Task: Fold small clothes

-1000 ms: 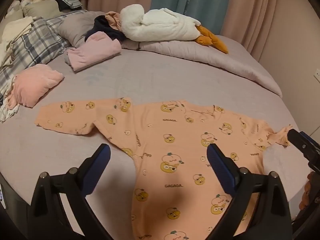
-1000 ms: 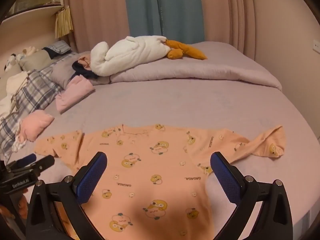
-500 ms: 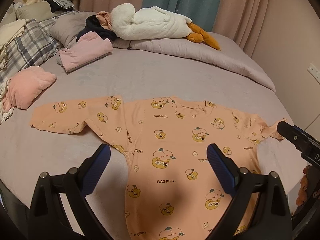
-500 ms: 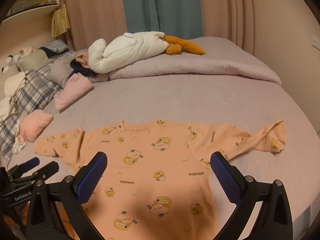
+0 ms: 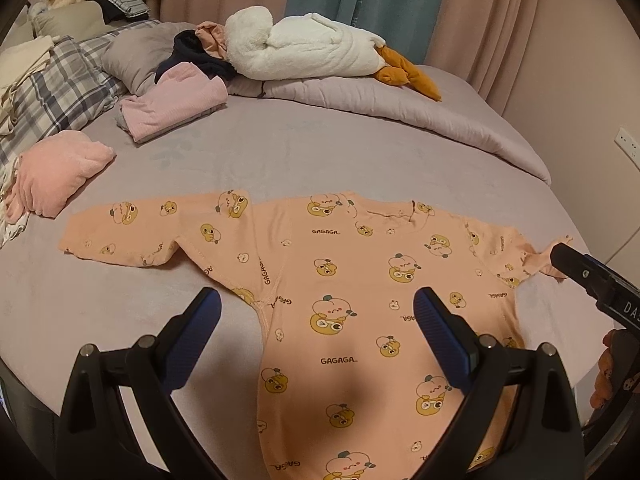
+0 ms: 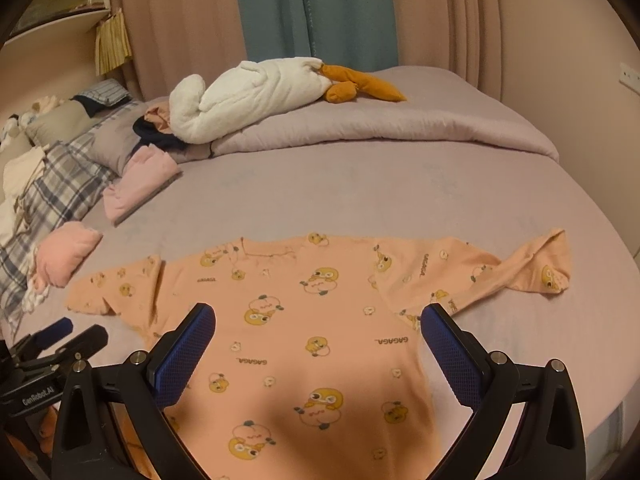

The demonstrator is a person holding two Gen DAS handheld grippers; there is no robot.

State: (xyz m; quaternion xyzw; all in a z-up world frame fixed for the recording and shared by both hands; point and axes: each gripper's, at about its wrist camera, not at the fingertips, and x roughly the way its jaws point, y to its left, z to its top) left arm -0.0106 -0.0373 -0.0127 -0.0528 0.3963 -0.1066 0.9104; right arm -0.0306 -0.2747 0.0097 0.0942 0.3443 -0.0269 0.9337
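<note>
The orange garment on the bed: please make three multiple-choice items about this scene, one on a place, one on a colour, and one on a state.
1. Where does the white plush goose lie?
A. on the folded quilt at the far side of the bed
B. on the orange garment
C. on the floor

2. What colour is the middle curtain?
A. yellow
B. teal
C. black

3. How does the orange garment lie?
A. rolled into a ball
B. folded in half
C. spread flat, sleeves out

Answers:
1 A, the goose rests on the quilt, far behind the garment.
2 B, a teal panel hangs between pink curtains.
3 C, the body is flat and both sleeves reach sideways; the left gripper and right gripper are open above it.
</note>
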